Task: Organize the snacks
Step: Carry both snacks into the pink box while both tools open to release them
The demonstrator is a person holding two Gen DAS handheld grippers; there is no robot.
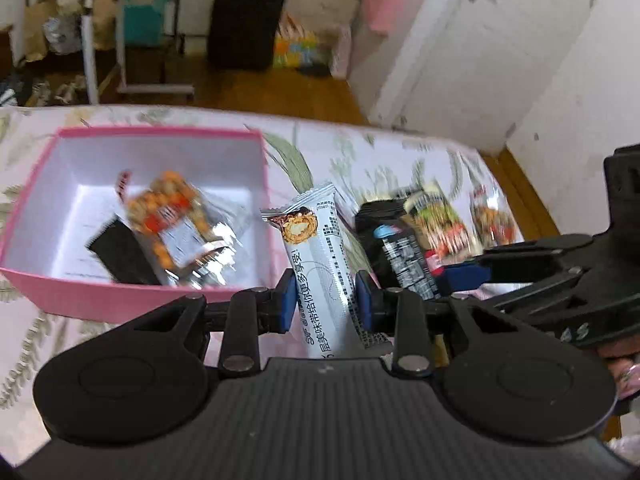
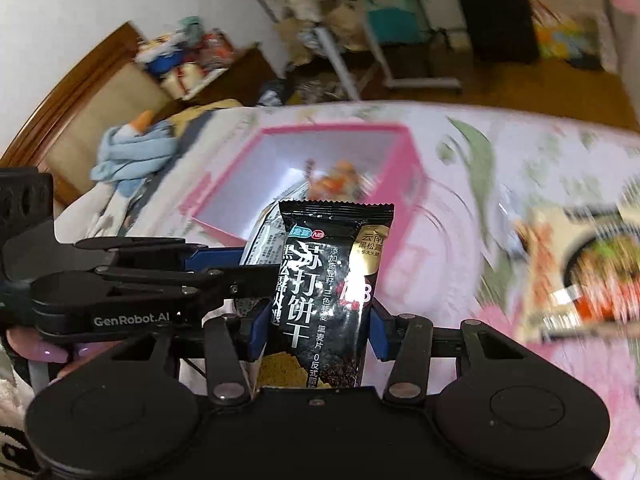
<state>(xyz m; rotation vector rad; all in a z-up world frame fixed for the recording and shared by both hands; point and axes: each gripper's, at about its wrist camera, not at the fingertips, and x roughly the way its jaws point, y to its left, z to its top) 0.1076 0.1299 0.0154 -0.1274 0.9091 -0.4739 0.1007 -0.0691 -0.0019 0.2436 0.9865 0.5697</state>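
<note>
My left gripper (image 1: 325, 300) is shut on a white snack bar wrapper (image 1: 318, 256), held upright just right of the pink box (image 1: 240, 136). The box, white inside, holds an orange nut snack packet (image 1: 172, 216) and a black packet (image 1: 124, 252). My right gripper (image 2: 318, 330) is shut on a black soda cracker packet (image 2: 328, 292), held upright in front of the pink box (image 2: 408, 184). The right gripper also shows in the left wrist view (image 1: 460, 276), beside the black packet (image 1: 400, 256). The left gripper shows in the right wrist view (image 2: 216, 260).
Loose snack packets (image 1: 448, 220) lie on the floral bedsheet (image 1: 360, 152) at right; one blurred packet (image 2: 580, 272) shows in the right wrist view. A blue cloth (image 2: 128, 152) lies at the bed's left. A black suitcase (image 1: 244, 20) and a white table frame (image 1: 92, 60) stand beyond.
</note>
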